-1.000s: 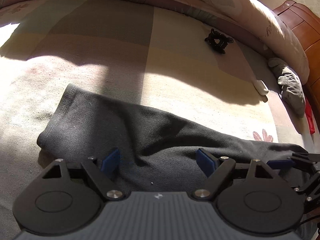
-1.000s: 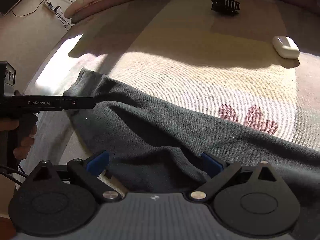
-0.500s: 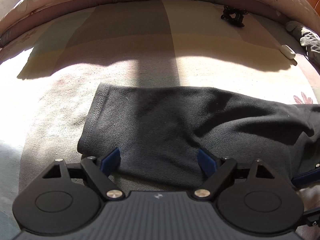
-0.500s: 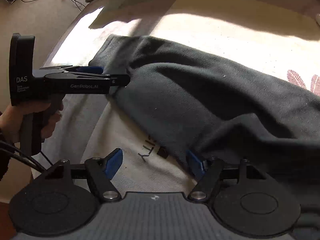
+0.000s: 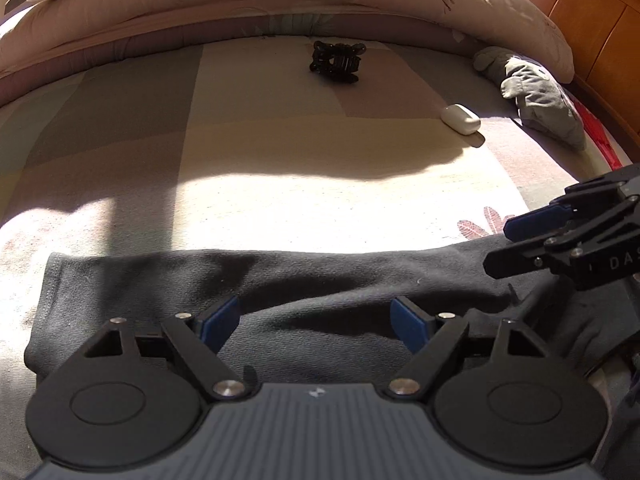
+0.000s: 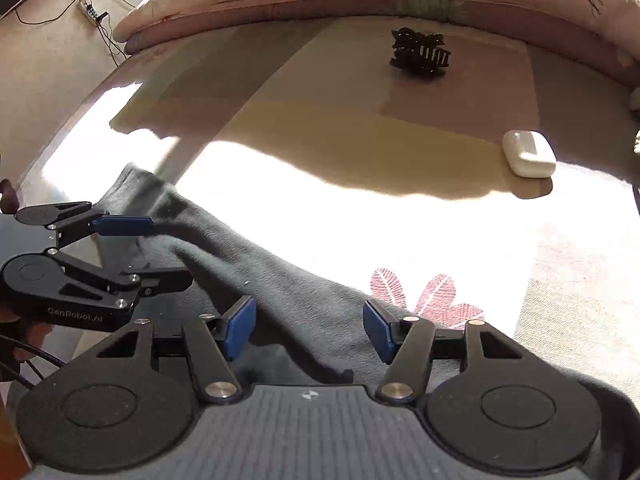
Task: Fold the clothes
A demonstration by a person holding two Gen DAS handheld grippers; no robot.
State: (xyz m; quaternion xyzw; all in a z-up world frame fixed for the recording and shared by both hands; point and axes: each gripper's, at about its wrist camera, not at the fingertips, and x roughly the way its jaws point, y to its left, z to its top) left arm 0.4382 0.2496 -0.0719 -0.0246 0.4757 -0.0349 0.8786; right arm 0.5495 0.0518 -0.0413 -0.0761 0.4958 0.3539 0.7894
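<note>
Both tongs stand wide open and hold nothing. The left gripper hovers low over the near part of the dark garment, its blue pads apart above a long ridge in the cloth. The right gripper sits the same way further along the garment, jaws spread over a crease.

The garment lies stretched as a long band across the bed, hem end at the left, with loose ridges running along it; how many layers it has I cannot tell.

Risks, as I judge them: a closing jaw may pinch only the top ridge, or take the bed cover with it, so a lift drags or bunches the cloth. The two grippers sit close together, so their fingers may clash. A wide sweep could knock the white case or the hair clip beyond.
</note>
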